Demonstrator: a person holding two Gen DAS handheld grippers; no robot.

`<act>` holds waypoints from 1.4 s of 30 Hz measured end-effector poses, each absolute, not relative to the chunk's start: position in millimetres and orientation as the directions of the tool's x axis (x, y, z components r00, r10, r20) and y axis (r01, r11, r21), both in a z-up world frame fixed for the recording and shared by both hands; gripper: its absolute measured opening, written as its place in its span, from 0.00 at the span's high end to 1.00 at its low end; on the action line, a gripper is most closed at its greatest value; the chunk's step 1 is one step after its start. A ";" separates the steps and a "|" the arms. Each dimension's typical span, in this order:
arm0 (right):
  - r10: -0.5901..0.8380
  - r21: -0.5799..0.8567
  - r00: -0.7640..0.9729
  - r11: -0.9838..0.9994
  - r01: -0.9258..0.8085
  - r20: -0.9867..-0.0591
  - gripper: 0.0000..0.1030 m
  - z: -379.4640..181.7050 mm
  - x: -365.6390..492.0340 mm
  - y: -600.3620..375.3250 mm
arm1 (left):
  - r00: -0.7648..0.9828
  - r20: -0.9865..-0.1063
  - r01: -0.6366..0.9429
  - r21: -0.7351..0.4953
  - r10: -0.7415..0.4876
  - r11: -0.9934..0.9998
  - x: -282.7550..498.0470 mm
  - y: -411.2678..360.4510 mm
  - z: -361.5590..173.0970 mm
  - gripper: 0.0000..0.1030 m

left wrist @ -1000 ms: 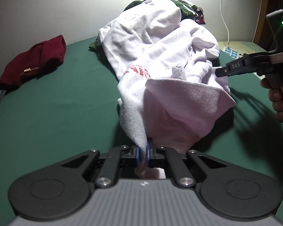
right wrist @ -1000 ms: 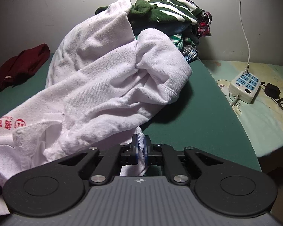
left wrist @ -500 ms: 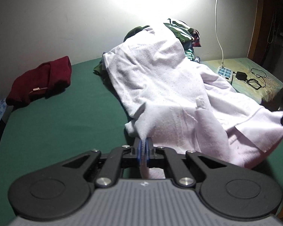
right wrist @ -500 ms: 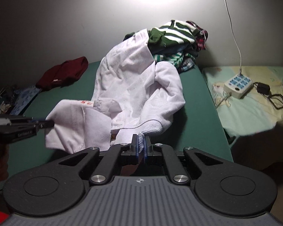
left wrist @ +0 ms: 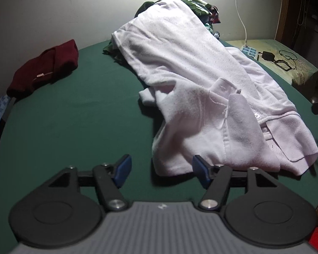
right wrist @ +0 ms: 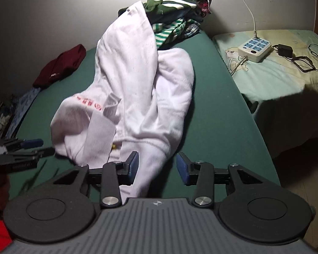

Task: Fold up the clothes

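The white cotton polo shirt [left wrist: 201, 97] sprawls crumpled across the centre of the green cloth-covered worktop [left wrist: 74, 114], dropped for spreading. The left gripper [left wrist: 161, 169] and right gripper [right wrist: 156, 167] have just been opening; their fingers stand apart, gripping nothing, though cloth lies between the right pair.

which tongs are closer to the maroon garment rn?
Left. The left tongs face the maroon garment across bare green cover; the right tongs sit beyond the white shirt.
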State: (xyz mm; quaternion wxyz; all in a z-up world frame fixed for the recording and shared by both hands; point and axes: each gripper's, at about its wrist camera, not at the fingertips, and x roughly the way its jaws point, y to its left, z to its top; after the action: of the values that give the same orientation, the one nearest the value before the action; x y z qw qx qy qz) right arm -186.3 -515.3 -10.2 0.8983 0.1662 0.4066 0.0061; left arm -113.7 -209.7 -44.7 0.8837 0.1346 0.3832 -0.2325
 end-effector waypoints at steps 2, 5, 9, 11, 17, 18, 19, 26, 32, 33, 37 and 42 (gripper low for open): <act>0.128 0.310 0.663 0.936 0.164 -0.738 0.59 -20.5 -167.5 -517.6 | 0.592 -0.742 0.527 0.061 -0.315 0.848 -108.8 -216.8 -49.3 0.28; 0.125 0.344 0.638 0.910 0.230 -0.759 0.59 -38.1 -143.5 -522.0 | 0.579 -0.758 0.524 0.062 -0.302 0.849 -100.4 -227.9 -61.0 0.33; 0.101 0.332 0.643 0.910 0.249 -0.759 0.59 -48.6 -131.5 -517.9 | 0.552 -0.768 0.534 0.027 -0.324 0.845 -94.3 -233.5 -70.9 0.56; 0.084 0.312 0.646 0.918 0.246 -0.758 0.58 -52.5 -128.9 -512.8 | 0.558 -0.761 0.536 0.025 -0.331 0.844 -93.9 -236.0 -72.9 0.62; 0.035 0.244 0.653 0.941 0.233 -0.757 0.94 -51.4 -122.2 -495.5 | 0.572 -0.744 0.529 0.011 -0.347 0.849 -91.9 -230.2 -62.7 0.92; 0.026 0.242 0.655 0.939 0.242 -0.755 0.94 -49.3 -122.2 -493.5 | 0.577 -0.736 0.526 0.005 -0.353 0.850 -93.2 -225.9 -58.4 0.92; 0.019 0.241 0.668 0.940 0.242 -0.744 0.95 -43.8 -124.5 -490.8 | 0.585 -0.728 0.525 0.004 -0.357 0.851 -94.6 -221.5 -52.5 0.92; 0.062 0.342 0.784 0.919 0.197 -0.618 0.95 10.4 -145.9 -470.9 | 0.651 -0.627 0.524 -0.038 -0.428 0.851 -105.6 -182.9 4.8 0.99; 0.079 0.393 0.884 0.911 0.123 -0.461 0.95 71.4 -164.5 -449.0 | 0.741 -0.491 0.498 -0.057 -0.458 0.865 -109.9 -136.9 70.2 1.00; 0.075 0.390 0.896 0.914 0.113 -0.437 0.95 80.5 -167.2 -444.7 | 0.757 -0.468 0.492 -0.051 -0.456 0.869 -112.5 -127.8 79.7 1.00; 0.064 0.375 0.938 0.924 0.073 -0.341 0.95 113.9 -178.8 -428.5 | 0.816 -0.381 0.457 -0.037 -0.435 0.889 -124.3 -86.5 118.3 1.00; 0.077 0.355 0.964 0.934 0.020 -0.256 0.95 139.4 -187.3 -407.9 | 0.817 -0.382 0.481 0.040 -0.432 0.876 -128.8 -61.0 129.9 0.99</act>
State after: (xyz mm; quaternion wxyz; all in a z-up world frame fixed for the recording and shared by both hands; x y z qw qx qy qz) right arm -187.3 -407.9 139.4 0.9743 0.1804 0.1341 0.0145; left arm -128.8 -61.0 129.9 0.9508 0.0675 0.1839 -0.2401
